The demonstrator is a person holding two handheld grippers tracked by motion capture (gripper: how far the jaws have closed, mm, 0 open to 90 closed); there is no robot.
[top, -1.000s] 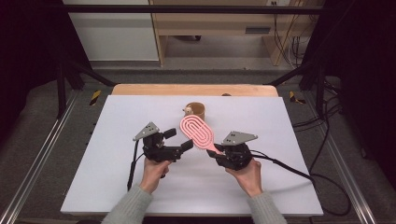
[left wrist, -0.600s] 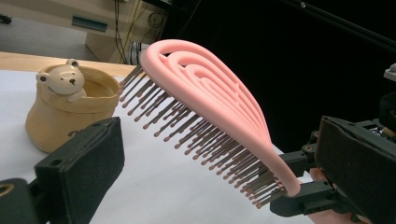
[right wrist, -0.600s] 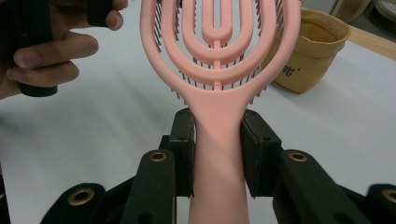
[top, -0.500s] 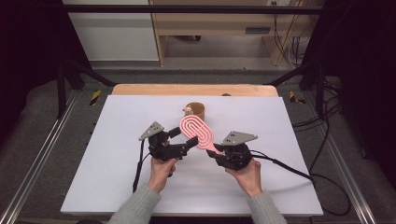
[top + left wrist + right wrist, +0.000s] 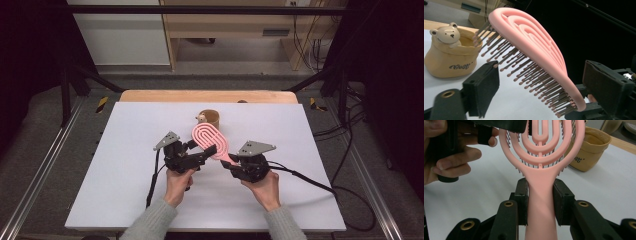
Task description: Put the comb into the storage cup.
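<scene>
- Pink hairbrush (image 5: 210, 141): handle clenched in right gripper (image 5: 541, 202); left gripper (image 5: 541, 82), jaws just closing around its head, not yet pressing.
- Bristles could bend, or the brush twist toward the far bear pot (image 5: 209, 118).

A white table (image 5: 125, 165) carried the work, with a strip of bare wood showing along its far edge. Directly on it stood a tan bear-faced pot (image 5: 209, 118), beyond the jaws of both grippers and touched by neither.
</scene>
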